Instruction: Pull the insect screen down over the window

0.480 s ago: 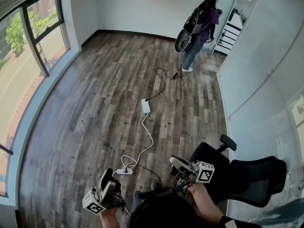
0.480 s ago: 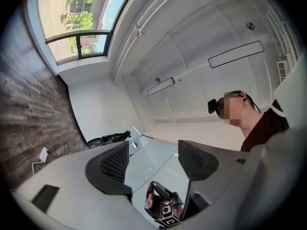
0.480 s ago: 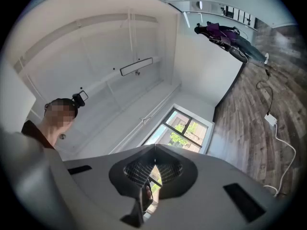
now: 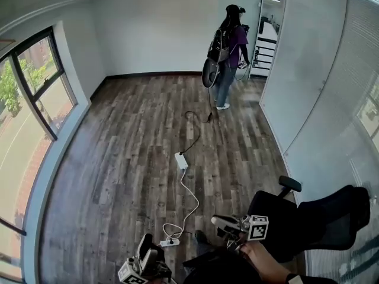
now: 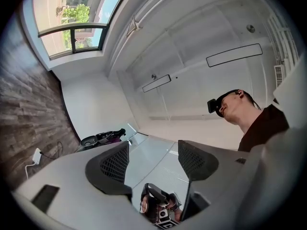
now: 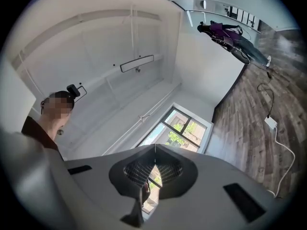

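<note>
The window (image 4: 29,99) with dark frames runs along the room's left wall; I cannot make out an insect screen on it. At the bottom edge of the head view my left gripper (image 4: 145,264) is held low. In its own view it points up at the ceiling, and its jaws (image 5: 153,162) stand apart with nothing between them. My right gripper (image 4: 230,222) is held in front of the black chair. Its own view shows it shut (image 6: 154,169) and empty, aimed toward the window (image 6: 184,126).
A black office chair (image 4: 308,223) stands close at my right. A white power strip (image 4: 181,160) and its cable lie on the wood floor ahead. Another person (image 4: 228,46) stands at the far end by a glass partition (image 4: 296,81).
The head view has swung up and round. The left gripper now sits lower, at the frame's bottom edge. The right gripper stays about where it was.
</note>
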